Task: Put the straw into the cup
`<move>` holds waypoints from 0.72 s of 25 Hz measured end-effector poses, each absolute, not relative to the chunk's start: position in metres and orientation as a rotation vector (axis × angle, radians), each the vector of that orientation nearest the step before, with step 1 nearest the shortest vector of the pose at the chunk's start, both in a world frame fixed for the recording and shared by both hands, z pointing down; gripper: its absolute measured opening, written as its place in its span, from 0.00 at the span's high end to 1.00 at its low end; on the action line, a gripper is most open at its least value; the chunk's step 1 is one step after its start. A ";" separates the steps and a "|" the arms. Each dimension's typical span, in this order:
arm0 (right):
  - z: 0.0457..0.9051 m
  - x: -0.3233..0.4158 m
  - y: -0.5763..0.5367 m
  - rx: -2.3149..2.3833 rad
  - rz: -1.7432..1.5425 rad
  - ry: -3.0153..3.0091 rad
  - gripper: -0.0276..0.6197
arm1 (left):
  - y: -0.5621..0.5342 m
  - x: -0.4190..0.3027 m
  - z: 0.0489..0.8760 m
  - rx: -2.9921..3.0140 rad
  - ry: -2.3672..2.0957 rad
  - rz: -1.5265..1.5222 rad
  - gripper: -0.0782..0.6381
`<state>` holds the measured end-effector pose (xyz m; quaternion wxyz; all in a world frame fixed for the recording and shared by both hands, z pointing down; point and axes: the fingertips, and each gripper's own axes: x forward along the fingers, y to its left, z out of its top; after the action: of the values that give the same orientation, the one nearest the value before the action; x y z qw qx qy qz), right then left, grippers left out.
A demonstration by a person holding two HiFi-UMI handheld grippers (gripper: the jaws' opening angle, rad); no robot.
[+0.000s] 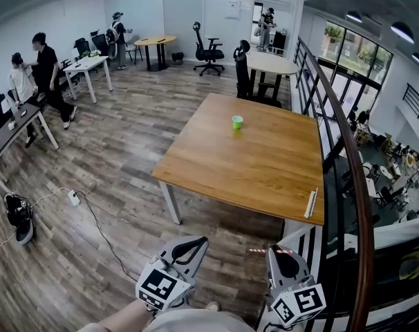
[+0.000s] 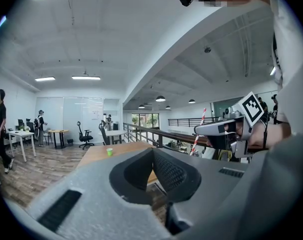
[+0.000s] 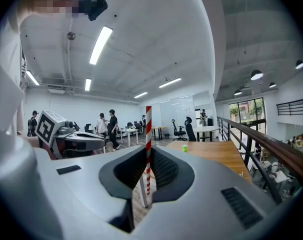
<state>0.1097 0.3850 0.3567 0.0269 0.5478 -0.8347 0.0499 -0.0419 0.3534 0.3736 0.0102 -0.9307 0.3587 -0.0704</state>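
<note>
A small green cup (image 1: 237, 122) stands on the far half of the wooden table (image 1: 265, 171), well ahead of both grippers; it also shows in the left gripper view (image 2: 109, 152) and the right gripper view (image 3: 184, 148). A red-and-white striped straw (image 3: 148, 144) stands upright between the jaws of my right gripper (image 3: 148, 154), which is shut on it. The straw (image 1: 268, 250) pokes out at that gripper's tip (image 1: 278, 253). My left gripper (image 1: 201, 241) hangs level beside it, jaws closed together with nothing in them (image 2: 152, 153). Both are short of the table's near edge.
A thin white object (image 1: 310, 204) lies at the table's near right corner. A dark railing (image 1: 348, 171) runs along the right. A cable with a power strip (image 1: 74, 198) and shoes (image 1: 19, 216) lie on the floor at left. People stand by desks at far left (image 1: 43, 71).
</note>
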 end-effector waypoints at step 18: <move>0.361 0.150 0.388 1.693 0.147 -2.612 0.91 | 0.360 0.002 0.373 -2.889 1.133 -0.222 0.87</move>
<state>0.1497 0.3883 0.3609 0.0126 0.5432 -0.8382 0.0471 0.0018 0.3596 0.3730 0.0154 -0.9284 0.3643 -0.0714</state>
